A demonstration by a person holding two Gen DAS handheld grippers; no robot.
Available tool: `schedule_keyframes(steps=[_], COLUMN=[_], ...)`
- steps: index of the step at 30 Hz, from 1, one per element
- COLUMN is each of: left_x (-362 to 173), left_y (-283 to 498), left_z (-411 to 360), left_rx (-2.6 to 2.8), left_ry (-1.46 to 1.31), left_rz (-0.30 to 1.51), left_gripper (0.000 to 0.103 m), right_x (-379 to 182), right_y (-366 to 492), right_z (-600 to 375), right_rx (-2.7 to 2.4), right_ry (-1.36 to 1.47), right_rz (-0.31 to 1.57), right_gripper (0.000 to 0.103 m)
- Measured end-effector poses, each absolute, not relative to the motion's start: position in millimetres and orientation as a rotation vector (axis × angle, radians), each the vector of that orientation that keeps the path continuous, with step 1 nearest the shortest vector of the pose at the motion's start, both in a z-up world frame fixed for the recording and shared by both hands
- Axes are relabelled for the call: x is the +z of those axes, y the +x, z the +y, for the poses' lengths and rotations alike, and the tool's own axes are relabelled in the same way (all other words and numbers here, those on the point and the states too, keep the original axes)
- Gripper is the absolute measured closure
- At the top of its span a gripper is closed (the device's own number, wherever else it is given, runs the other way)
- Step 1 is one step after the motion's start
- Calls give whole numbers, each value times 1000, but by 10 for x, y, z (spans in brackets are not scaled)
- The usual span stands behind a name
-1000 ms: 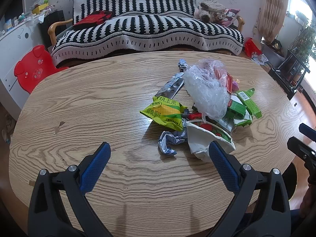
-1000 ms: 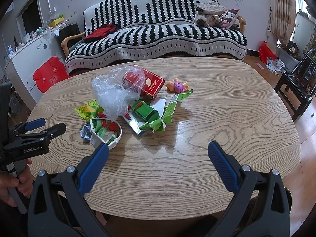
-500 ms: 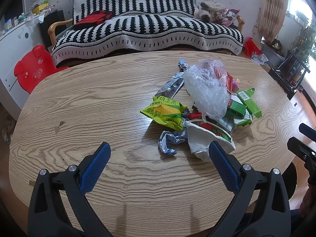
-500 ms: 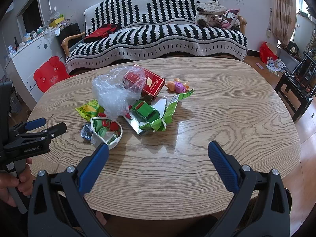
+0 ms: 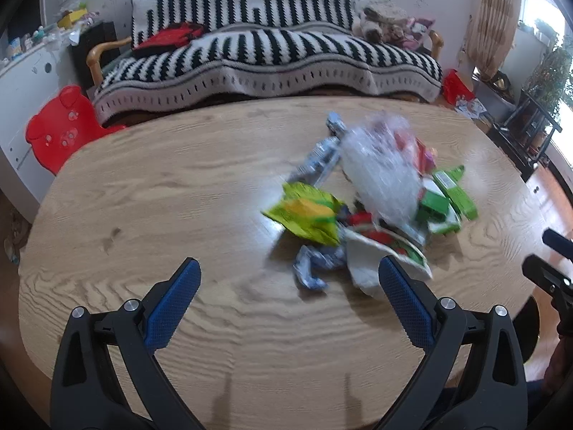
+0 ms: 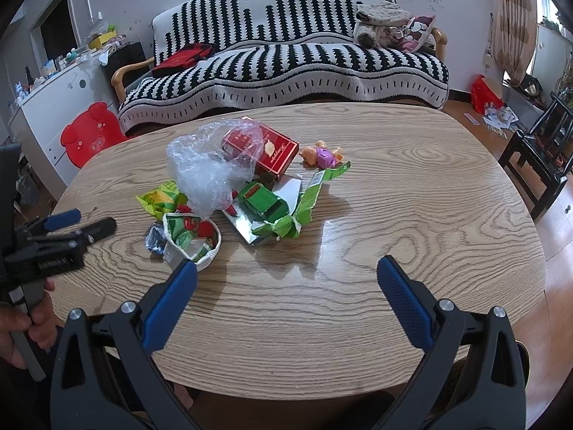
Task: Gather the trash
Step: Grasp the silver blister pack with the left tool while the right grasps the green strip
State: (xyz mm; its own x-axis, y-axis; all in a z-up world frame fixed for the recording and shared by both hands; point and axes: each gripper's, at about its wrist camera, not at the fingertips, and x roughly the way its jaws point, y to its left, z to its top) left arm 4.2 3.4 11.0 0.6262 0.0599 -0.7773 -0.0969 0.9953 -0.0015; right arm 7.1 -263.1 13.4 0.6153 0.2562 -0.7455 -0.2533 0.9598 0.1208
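Observation:
A heap of trash lies on the oval wooden table [image 6: 412,186]: a clear plastic bag [image 6: 204,172], a red box [image 6: 275,152], a yellow-green wrapper [image 5: 304,215], a white paper cup [image 6: 189,238], a crumpled foil wrapper [image 5: 313,267], a torn green carton [image 6: 304,204] and a green toy car [image 6: 263,202]. My left gripper [image 5: 290,288] is open and empty, near the foil wrapper and cup. My right gripper [image 6: 286,288] is open and empty, short of the heap. The left gripper also shows in the right wrist view [image 6: 80,220].
A small pink and orange toy figure [image 6: 322,154] lies beside the red box. A black-and-white striped sofa [image 6: 286,53] stands behind the table. A red pig-shaped chair [image 6: 89,136] is at the left, a black chair [image 6: 540,154] at the right.
The left wrist view has gone blurry and the heap sits slightly lower and nearer in it; the left gripper is moving. The right gripper has barely moved.

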Motion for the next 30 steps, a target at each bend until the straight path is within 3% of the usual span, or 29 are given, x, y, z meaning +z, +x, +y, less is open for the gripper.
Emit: schedule_keyframes(steps=[7,15,18,22,23,24,25,27,30], left_x=[130,-462,-542,-618,-643,-675,-695,-729,-706], left_y=[806,1470,1574,1667,1690,1695,1708,1723,1682], left_z=[89,21,85,67,58,59,65,50,57], left_rx=[120,-55,-65,-57,-60,-78,-93,-126,-146], left_ry=[168,98,34,111,117,111,105,96,73], left_rz=[878,1046,1066,1055,1057,1065,1076,1096,1093], left_gripper=[6,6,6,7,9,16,23,62,86], right_x=[8,-452,-600,-684,-705,-721,-717,-625,-330], right_y=[495,1216,1379,1493,1510,1515,1508,1467,1317], right_z=[-2763,-2949,-2947,-2874,-2840,-2822,-2816,-2838,-2861], right_rx=[291,273,269,252,266,281,298,283,270], right_ry=[106,350,418,429,432,438,453,439,382], right_rz=[913,1059,1106,1129,1141,1150,1150,1124,1018], right_gripper=[7,31,44,52,62,80,90,94,95])
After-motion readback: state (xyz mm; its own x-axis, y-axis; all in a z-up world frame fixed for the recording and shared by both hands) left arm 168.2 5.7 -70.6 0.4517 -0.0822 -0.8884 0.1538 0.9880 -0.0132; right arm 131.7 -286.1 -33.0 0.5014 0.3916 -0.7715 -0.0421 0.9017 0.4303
